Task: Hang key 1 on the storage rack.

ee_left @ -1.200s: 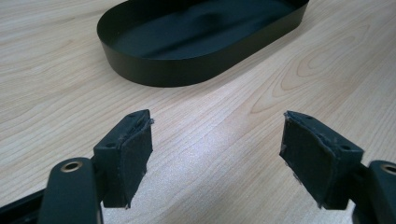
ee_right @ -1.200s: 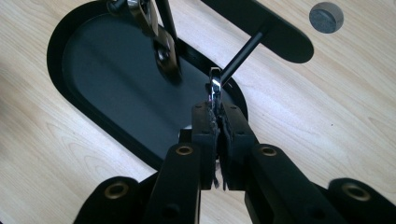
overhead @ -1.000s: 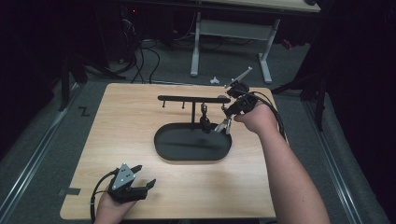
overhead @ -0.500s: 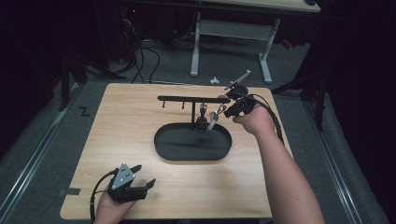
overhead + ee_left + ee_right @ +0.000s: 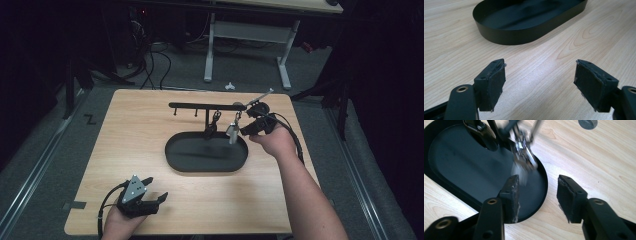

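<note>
A black oval tray (image 5: 207, 159) lies mid-table, and a black rack (image 5: 200, 106) with hooks stands on a post over its far edge. A small silver piece (image 5: 231, 131) hangs from a right-hand hook, with a dark item (image 5: 212, 128) hanging beside the post. In the right gripper view the silver piece (image 5: 524, 157) is blurred, above and left of my open right gripper (image 5: 537, 182). My right gripper (image 5: 245, 130) sits just right of the piece and nothing is between its pads. My left gripper (image 5: 156, 190) rests open near the front left of the table, empty, pointing at the tray (image 5: 506, 35).
A small grey disc (image 5: 587, 123) lies on the wooden table (image 5: 140, 130) behind the rack's right end. A thin metal rod (image 5: 261, 95) sticks up from the right gripper. Cables trail from both grippers. Desk legs stand on the floor beyond the far edge.
The right hand went in towards the hook with the silver piece, then drew back a little. The piece now hangs on the rack and looks blurred. The left gripper has not moved.
</note>
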`<action>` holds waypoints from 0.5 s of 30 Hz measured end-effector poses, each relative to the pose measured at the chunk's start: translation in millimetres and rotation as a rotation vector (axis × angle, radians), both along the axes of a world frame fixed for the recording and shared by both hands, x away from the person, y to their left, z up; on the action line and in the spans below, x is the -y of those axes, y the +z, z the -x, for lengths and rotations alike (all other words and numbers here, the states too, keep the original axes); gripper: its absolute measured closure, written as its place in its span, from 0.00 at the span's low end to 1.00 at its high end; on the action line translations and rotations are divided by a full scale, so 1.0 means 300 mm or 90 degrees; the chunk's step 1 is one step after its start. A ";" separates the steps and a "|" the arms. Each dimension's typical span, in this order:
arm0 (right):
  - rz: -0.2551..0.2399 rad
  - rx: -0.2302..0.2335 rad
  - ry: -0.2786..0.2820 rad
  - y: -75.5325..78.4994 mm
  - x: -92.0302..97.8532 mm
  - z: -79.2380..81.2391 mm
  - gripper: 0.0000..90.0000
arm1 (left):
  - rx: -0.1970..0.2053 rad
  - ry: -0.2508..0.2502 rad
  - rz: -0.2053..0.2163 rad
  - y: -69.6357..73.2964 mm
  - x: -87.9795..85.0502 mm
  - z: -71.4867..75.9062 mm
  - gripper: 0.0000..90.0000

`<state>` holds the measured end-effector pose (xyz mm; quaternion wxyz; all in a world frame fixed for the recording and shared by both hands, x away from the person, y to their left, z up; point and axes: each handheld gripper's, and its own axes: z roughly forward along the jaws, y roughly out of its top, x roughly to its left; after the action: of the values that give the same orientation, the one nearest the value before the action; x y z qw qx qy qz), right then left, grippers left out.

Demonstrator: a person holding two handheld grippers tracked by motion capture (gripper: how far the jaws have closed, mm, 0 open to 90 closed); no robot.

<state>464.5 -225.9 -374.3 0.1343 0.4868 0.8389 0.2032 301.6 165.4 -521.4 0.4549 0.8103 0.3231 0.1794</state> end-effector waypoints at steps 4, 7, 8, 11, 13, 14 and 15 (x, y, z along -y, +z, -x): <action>-0.014 0.026 -0.018 -0.034 0.031 0.039 0.51 | 0.000 -0.006 -0.009 -0.002 0.011 -0.001 0.28; -0.034 0.045 -0.023 -0.066 0.053 0.076 0.49 | -0.002 -0.011 -0.013 -0.004 0.018 -0.002 0.28; -0.036 0.046 -0.024 -0.076 0.059 0.088 0.49 | -0.001 -0.011 -0.012 -0.006 0.022 -0.002 0.28; -0.047 0.064 -0.025 -0.110 0.082 0.128 0.48 | -0.001 -0.017 -0.018 -0.006 0.028 -0.006 0.28; -0.061 0.073 -0.033 -0.134 0.102 0.158 0.47 | -0.003 -0.019 -0.012 -0.005 0.036 -0.011 0.28; -0.061 0.083 -0.038 -0.145 0.111 0.174 0.46 | -0.002 -0.021 -0.012 -0.005 0.039 -0.012 0.28; -0.057 0.094 -0.039 -0.153 0.119 0.187 0.45 | -0.001 -0.023 -0.016 -0.006 0.046 -0.014 0.28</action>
<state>408.5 -261.6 -420.1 0.1797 0.5018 0.8013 0.2717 305.8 151.6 -523.1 0.4477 0.8216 0.3065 0.1749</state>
